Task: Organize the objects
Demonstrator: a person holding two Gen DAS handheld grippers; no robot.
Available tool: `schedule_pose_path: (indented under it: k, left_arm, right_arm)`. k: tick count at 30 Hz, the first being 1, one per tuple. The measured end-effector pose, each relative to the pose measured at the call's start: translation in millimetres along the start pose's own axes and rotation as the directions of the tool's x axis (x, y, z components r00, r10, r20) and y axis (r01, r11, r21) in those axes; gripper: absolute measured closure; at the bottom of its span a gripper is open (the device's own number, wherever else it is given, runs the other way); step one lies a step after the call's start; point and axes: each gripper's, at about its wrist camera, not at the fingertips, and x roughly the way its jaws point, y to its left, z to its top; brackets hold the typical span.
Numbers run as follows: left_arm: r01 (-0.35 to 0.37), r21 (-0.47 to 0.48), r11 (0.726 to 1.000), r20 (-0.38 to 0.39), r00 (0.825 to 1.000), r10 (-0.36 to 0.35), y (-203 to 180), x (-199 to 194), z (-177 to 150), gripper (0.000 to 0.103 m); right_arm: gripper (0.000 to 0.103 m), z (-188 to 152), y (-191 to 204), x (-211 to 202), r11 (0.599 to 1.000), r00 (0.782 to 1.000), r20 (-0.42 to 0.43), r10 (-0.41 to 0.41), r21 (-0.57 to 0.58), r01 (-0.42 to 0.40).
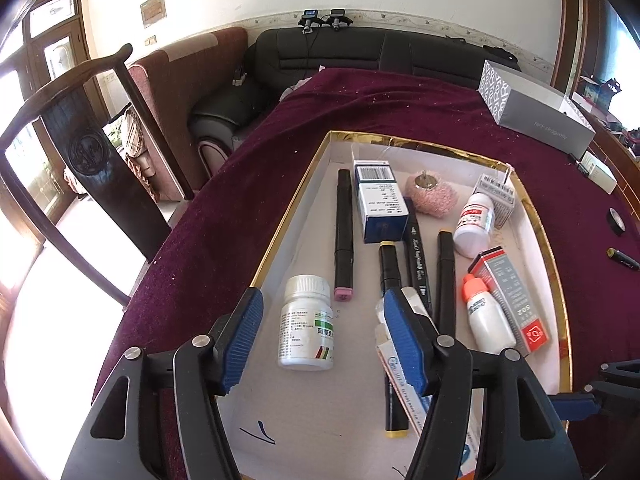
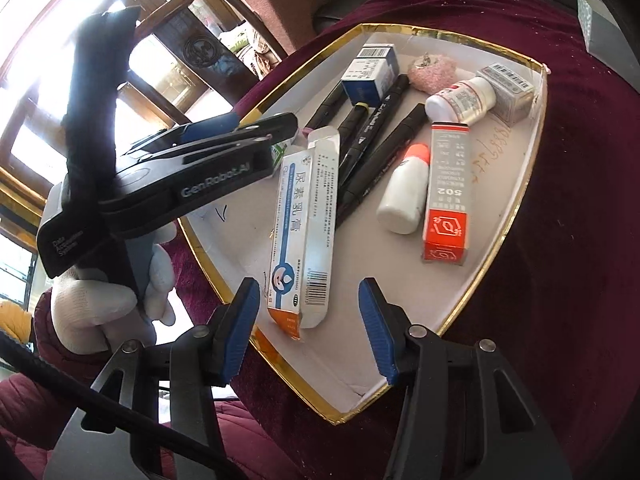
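A gold-rimmed white tray [image 1: 280, 232] [image 2: 516, 200] on the maroon cloth holds several black markers [image 1: 344, 232], a blue box [image 1: 380, 200], a pink puff [image 1: 432, 196], a red-labelled bottle [image 1: 474, 220], a 502 glue box [image 2: 446, 196] and an orange-capped dropper bottle [image 2: 404, 192]. My left gripper [image 1: 322, 320] is open over the tray's near end. A white pill bottle [image 1: 306, 324] lies between its jaws, clear of both pads. My right gripper [image 2: 309, 292] is open too. The long ointment box [image 2: 304, 220] lies flat ahead, untouched. A white-gloved hand [image 2: 92, 312] holds the left gripper [image 2: 286, 134].
A grey carton [image 1: 540, 112], a small white box [image 1: 600, 170], a black tape roll [image 1: 618, 220] and a loose marker [image 1: 622, 258] lie on the cloth right of the tray. A dark wooden chair [image 1: 92, 152] stands left; a black sofa [image 1: 360, 52] lies beyond the table.
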Motion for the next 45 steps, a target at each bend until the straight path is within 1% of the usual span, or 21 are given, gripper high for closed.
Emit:
schedule_pose_path:
  k: [6, 8, 11, 14, 16, 17, 20, 21, 24, 27, 30, 32, 33, 34, 35, 36, 38, 39, 41, 43, 45]
  left_arm:
    - [0.045, -0.009, 0.999, 0.022, 0.999, -0.045, -6, -17, 3, 0.046]
    - [0.065, -0.012, 0.998, 0.039, 0.997, -0.065, -10, -24, 3, 0.046]
    - [0.099, -0.010, 0.995, 0.064, 0.993, -0.098, -17, -36, 4, 0.043]
    - [0.138, -0.009, 0.990, 0.083, 0.987, -0.137, -25, -45, 5, 0.043]
    - [0.161, -0.008, 0.987, 0.094, 0.983, -0.159, -28, -50, 6, 0.043]
    - [0.171, -0.008, 0.985, 0.102, 0.980, -0.170, -29, -53, 7, 0.043]
    - [0.191, -0.015, 0.982, 0.116, 0.975, -0.188, -31, -58, 8, 0.043]
    - [0.197, -0.022, 0.980, 0.116, 0.974, -0.193, -32, -58, 7, 0.043]
    - [0.204, -0.041, 0.978, 0.100, 0.975, -0.199, -33, -55, 6, 0.043]
    - [0.208, -0.050, 0.977, 0.084, 0.975, -0.204, -34, -54, 4, 0.043]
    - [0.199, -0.054, 0.979, 0.079, 0.978, -0.194, -35, -56, 2, 0.043]
    - [0.198, -0.056, 0.979, 0.080, 0.978, -0.193, -36, -57, 1, 0.043]
    - [0.196, -0.053, 0.979, 0.081, 0.978, -0.192, -37, -58, 2, 0.043]
    - [0.193, -0.048, 0.980, 0.083, 0.978, -0.189, -39, -58, 2, 0.043]
    - [0.191, -0.044, 0.981, 0.084, 0.979, -0.187, -40, -58, 2, 0.043]
    - [0.190, -0.037, 0.981, 0.084, 0.979, -0.186, -43, -57, 3, 0.043]
    - [0.192, -0.028, 0.981, 0.080, 0.979, -0.190, -46, -55, 3, 0.043]
    - [0.198, -0.025, 0.980, 0.075, 0.978, -0.195, -48, -52, 3, 0.043]
    - [0.206, -0.023, 0.978, 0.067, 0.977, -0.204, -51, -48, 3, 0.043]
    - [0.208, -0.021, 0.978, 0.061, 0.977, -0.206, -54, -45, 2, 0.043]
    - [0.201, -0.016, 0.980, 0.061, 0.978, -0.199, -55, -44, 1, 0.043]
  right_arm:
    - [0.052, -5, -25, -23, 0.999, 0.998, 0.055, -0.017, 0.044, 0.014]
    - [0.050, -4, -44, -35, 0.996, 0.995, 0.096, 0.015, 0.083, -0.023]
    - [0.048, -6, -84, -67, 0.982, 0.980, 0.179, -0.089, 0.182, 0.056]
    - [0.046, -15, -138, -104, 0.945, 0.955, 0.264, -0.133, 0.323, 0.043]
    - [0.042, -22, -182, -133, 0.893, 0.915, 0.316, -0.249, 0.440, 0.091]
    - [0.042, -26, -208, -149, 0.851, 0.881, 0.326, -0.343, 0.506, 0.144]
    - [0.042, -36, -267, -181, 0.732, 0.792, 0.303, -0.530, 0.634, 0.248]
    - [0.042, -36, -290, -188, 0.701, 0.778, 0.286, -0.559, 0.664, 0.259]
    - [0.042, -21, -338, -188, 0.671, 0.786, 0.263, -0.560, 0.700, 0.243]
    - [0.042, -7, -365, -194, 0.672, 0.790, 0.254, -0.557, 0.697, 0.250]
    - [0.042, 10, -389, -177, 0.674, 0.829, 0.204, -0.521, 0.695, 0.252]
    - [0.042, 16, -399, -165, 0.663, 0.846, 0.160, -0.509, 0.700, 0.267]
    - [0.041, 14, -402, -160, 0.670, 0.863, 0.146, -0.484, 0.697, 0.258]
    - [0.038, 17, -403, -152, 0.676, 0.877, 0.134, -0.462, 0.694, 0.249]
    - [0.034, 17, -397, -150, 0.679, 0.877, 0.127, -0.463, 0.687, 0.259]
    - [0.031, 19, -388, -147, 0.691, 0.877, 0.128, -0.463, 0.672, 0.267]
    - [0.031, 21, -375, -140, 0.727, 0.901, 0.138, -0.412, 0.645, 0.234]
    - [0.031, 22, -364, -132, 0.759, 0.929, 0.142, -0.341, 0.625, 0.183]
    - [0.032, 21, -350, -119, 0.790, 0.956, 0.145, -0.255, 0.601, 0.119]
    - [0.032, 17, -325, -106, 0.822, 0.969, 0.130, -0.208, 0.561, 0.101]
    - [0.032, 18, -302, -97, 0.850, 0.971, 0.105, -0.216, 0.509, 0.134]
